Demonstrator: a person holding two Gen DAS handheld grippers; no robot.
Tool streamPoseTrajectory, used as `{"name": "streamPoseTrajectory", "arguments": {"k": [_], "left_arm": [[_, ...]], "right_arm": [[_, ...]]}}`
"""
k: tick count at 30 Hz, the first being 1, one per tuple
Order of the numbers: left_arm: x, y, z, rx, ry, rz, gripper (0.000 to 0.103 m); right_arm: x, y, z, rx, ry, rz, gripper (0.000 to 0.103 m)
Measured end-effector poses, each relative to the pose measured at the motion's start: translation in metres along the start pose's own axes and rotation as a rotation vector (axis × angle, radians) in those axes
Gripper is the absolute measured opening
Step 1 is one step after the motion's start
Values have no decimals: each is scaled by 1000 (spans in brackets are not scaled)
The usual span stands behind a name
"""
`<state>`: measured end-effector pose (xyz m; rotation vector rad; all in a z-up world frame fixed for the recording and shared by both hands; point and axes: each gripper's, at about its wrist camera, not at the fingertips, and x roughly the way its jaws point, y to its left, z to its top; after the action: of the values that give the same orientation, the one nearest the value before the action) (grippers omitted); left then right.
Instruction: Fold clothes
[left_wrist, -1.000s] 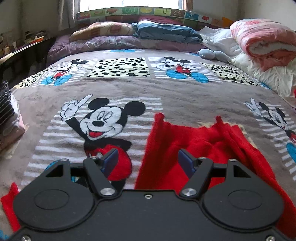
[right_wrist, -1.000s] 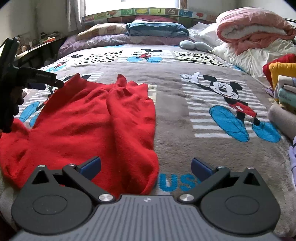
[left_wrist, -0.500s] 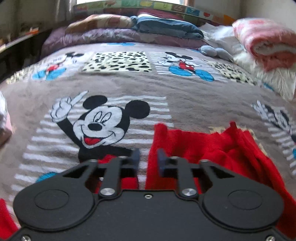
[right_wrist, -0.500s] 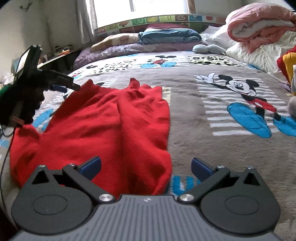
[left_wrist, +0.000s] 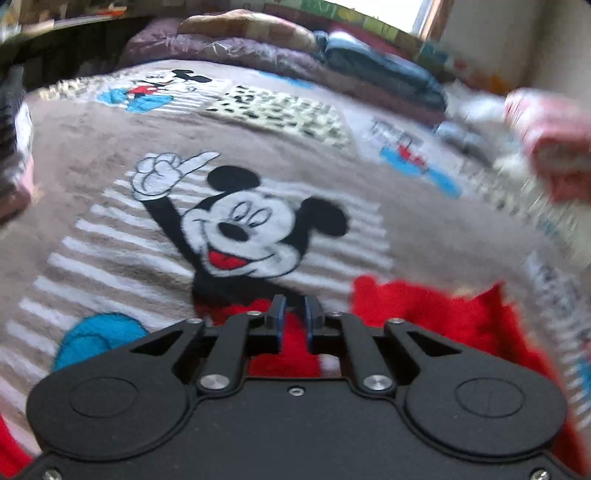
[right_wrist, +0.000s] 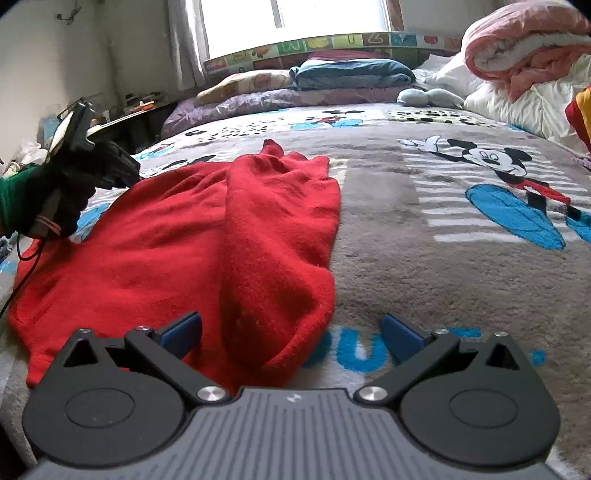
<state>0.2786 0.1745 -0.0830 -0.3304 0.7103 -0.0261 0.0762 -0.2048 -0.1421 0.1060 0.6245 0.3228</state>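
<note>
While blur hides any grip, left gripper (left_wrist: 294, 308) jaws stand narrow over red garment (right_wrist: 207, 240).

A home bedroom, this: a bed spread with a cartoon-mouse blanket (right_wrist: 424, 236), pillows (right_wrist: 251, 83) and folded quilts (right_wrist: 524, 44) heaped at the headboard (right_wrist: 332, 42), and a curtained window (right_wrist: 295, 18) letting daylight in behind.

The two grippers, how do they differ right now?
The left gripper has its jaws nearly together with red garment fabric between them; the right gripper stands wide open, nothing pinched. The left works the garment's far corner, the right hovers over its near hem. Both have black arms and blue pads, over the same bed blanket.
</note>
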Motion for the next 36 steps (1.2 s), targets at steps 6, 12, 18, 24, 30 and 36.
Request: {"name": "streamPoseTrajectory", "arguments": {"k": [6,12,18,24,30,36], "left_arm": [[14,2,6,-129,94,-162,41],[34,5,-1,-175,149,-211,26],[27,6,1,-126,79,-222,5],[44,19,-6,-115,107,-187,8],[40,14,-3,-89,94,-129,16],[11,-5,3,14,32,-40,16]], "right_arm": [[0,-3,-2,10,-16,11,103],[1,-4,-3,13,-24,15,103],[1,-4,-4,13,-26,17,103],[3,0,-5,-17,-18,-1,103],[4,0,-5,-20,-17,-2,103],[4,-1,-6,-16,-20,1,103]]}}
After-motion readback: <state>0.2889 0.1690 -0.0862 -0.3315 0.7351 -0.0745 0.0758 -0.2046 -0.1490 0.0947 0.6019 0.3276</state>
